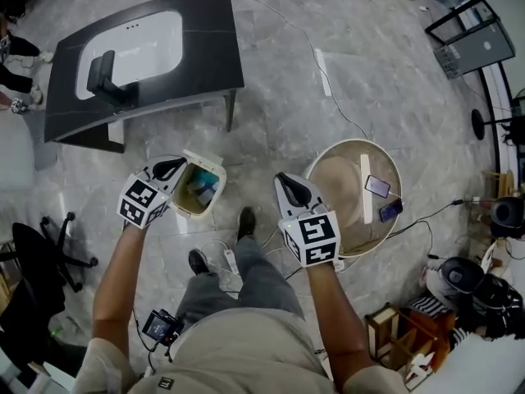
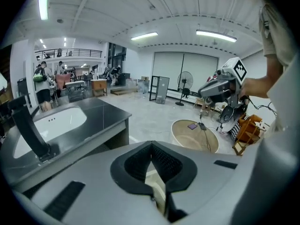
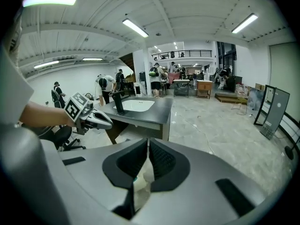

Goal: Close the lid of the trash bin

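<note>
Both sets of jaws are being held closed, empty. Right gripper [image 1: 287, 183] is hovering apart; left gripper [image 1: 172, 167] is just beside the open cream plastic trash bin [image 1: 187, 212], on the floor by the feet. Cream lid [image 1: 205, 159] seems to be standing up at the far edge; best pushed down slowly w/ closed tips.

trash bin [image 1: 217, 194] before sink table [image 1: 209, 48] | round table [image 1: 340, 183] right of trash bin | phones [image 1: 378, 186] on it

Place: big open lab-workshop hall.
Ceiling: white, ribbed, strip lights [image 2: 215, 35].
Floor: grey marble-look tiles [image 1: 287, 113], loose cables [image 1: 326, 87].
Fittings: free-standing sink counter [image 1: 209, 52], office chair [image 1: 41, 257], fan [image 2: 185, 84].
Background: mezzanine railing [image 3: 187, 54], desks [image 3: 205, 86], several people [image 3: 107, 86].
</note>
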`<state>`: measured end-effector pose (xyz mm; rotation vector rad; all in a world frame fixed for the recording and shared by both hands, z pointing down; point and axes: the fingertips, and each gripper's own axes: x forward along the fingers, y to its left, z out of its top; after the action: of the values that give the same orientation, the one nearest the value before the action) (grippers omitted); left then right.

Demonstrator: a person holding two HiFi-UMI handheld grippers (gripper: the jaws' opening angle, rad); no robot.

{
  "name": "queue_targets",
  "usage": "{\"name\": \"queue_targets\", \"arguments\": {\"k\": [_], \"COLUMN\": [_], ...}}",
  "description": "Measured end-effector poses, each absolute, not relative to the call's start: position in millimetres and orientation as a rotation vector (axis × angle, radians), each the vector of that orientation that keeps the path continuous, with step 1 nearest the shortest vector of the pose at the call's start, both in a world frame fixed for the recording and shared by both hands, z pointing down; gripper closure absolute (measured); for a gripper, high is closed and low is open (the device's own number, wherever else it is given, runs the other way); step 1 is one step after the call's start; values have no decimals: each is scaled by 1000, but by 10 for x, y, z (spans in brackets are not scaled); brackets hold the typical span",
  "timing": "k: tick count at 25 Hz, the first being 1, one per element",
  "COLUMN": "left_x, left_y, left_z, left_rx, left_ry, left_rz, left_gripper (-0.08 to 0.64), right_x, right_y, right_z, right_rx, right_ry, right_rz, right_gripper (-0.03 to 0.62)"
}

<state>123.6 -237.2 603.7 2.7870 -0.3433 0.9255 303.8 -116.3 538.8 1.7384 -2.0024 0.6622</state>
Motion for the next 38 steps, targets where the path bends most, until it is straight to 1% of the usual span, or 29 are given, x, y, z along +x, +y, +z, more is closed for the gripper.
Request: {"name": "queue_targets", "arguments": {"k": [7, 19, 21, 23, 25, 29, 38], "left_x": [1363, 1494, 1504, 1520, 1531, 1517, 1476], "left_y": [-2437, -2530, -2559, -2581, -2587, -2585, -2564], "left_z": [6831, 7853, 7965, 8060, 8161, 8330, 8352], "left_rx": [2689, 2535, 2519, 2506, 2491, 2470, 2506], "left_ry": [-324, -318, -338, -352, -355, -369, -362], "left_rz": [1003, 1095, 1100, 1108, 1120, 1148, 1200], "left_gripper": [545, 543, 529, 474, 456, 456, 472], "right_x": [3133, 3150, 3147, 3147, 3141, 3105, 2964], "right_y": [-1186, -1176, -1145, -1113, -1090, -1072, -1055], "right_z": [5859, 6468, 6553, 6626, 6693, 6779, 6844], "right_rx": [1714, 1645, 1636, 1628, 1622, 1611, 1587], "right_ry": [-1975, -1945, -1939, -1933, -1926, -1919, -1916], "right_rz": [717, 787, 800, 812, 822, 833, 844], "right_gripper": [565, 565, 565, 565, 565, 565, 565]}}
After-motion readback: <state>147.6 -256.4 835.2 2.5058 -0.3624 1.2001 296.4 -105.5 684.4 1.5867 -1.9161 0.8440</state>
